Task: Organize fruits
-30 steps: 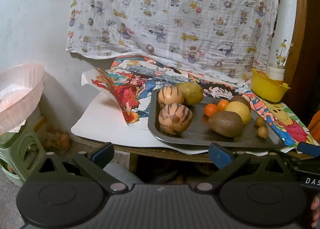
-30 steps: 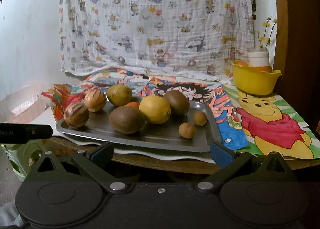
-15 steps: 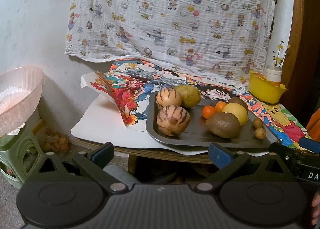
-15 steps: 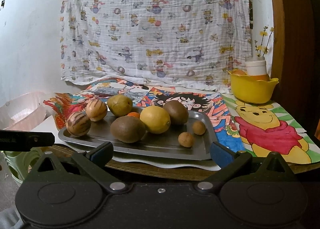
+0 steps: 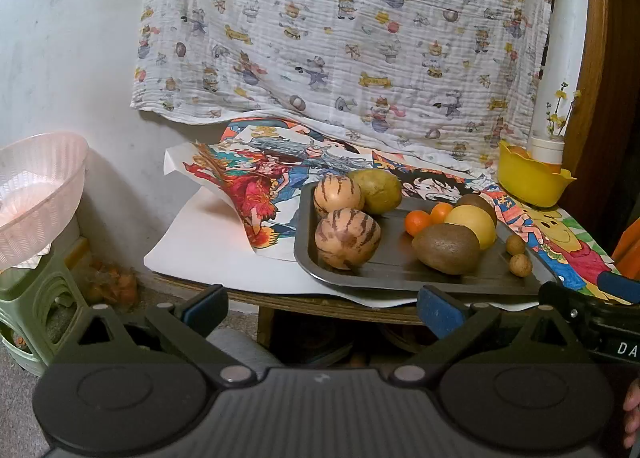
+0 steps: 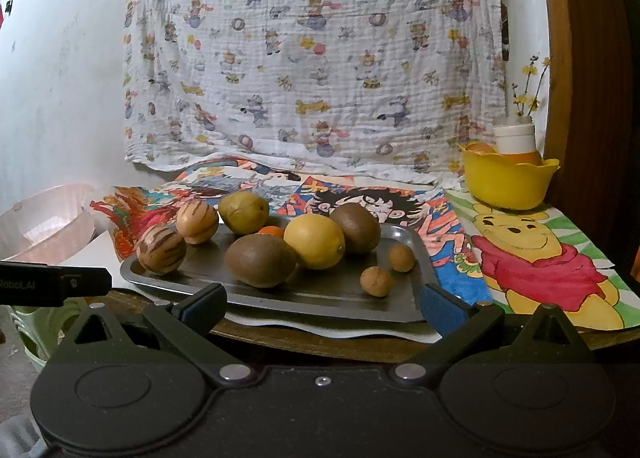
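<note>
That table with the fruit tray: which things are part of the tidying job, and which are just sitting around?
Part of the job:
metal tray
two striped melons
greenish fruit
two kiwis
lemon
small oranges
two small brown fruits
probably the yellow bowl and pink basket

Just lying about:
cartoon drawings
printed cloth
green stool
</note>
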Action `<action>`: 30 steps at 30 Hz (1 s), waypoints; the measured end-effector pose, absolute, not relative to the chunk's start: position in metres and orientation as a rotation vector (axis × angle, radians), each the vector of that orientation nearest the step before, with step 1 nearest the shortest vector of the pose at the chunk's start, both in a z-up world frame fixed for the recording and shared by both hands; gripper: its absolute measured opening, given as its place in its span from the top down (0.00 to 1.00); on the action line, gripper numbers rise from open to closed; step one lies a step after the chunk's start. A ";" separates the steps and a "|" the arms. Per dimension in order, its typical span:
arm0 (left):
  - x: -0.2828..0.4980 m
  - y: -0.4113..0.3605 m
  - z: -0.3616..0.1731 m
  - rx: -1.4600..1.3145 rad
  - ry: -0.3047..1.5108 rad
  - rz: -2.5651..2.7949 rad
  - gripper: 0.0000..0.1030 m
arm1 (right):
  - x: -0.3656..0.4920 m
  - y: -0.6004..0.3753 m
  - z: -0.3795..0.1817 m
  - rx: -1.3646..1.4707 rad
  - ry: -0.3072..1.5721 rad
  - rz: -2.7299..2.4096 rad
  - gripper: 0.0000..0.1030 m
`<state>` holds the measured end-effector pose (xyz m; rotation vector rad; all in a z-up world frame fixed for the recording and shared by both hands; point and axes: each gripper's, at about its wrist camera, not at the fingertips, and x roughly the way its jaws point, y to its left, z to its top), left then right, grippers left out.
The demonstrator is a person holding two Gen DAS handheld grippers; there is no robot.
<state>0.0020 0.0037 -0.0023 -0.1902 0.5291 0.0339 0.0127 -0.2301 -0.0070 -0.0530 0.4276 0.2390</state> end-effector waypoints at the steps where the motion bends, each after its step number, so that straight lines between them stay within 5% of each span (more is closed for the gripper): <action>1: 0.002 0.004 -0.002 -0.190 0.529 0.034 0.01 | 0.013 -0.230 -0.007 -0.053 0.429 0.240 0.01; 30: 0.000 0.005 -0.003 -0.192 0.531 0.029 0.01 | 0.010 -0.221 -0.011 -0.054 0.439 0.255 0.01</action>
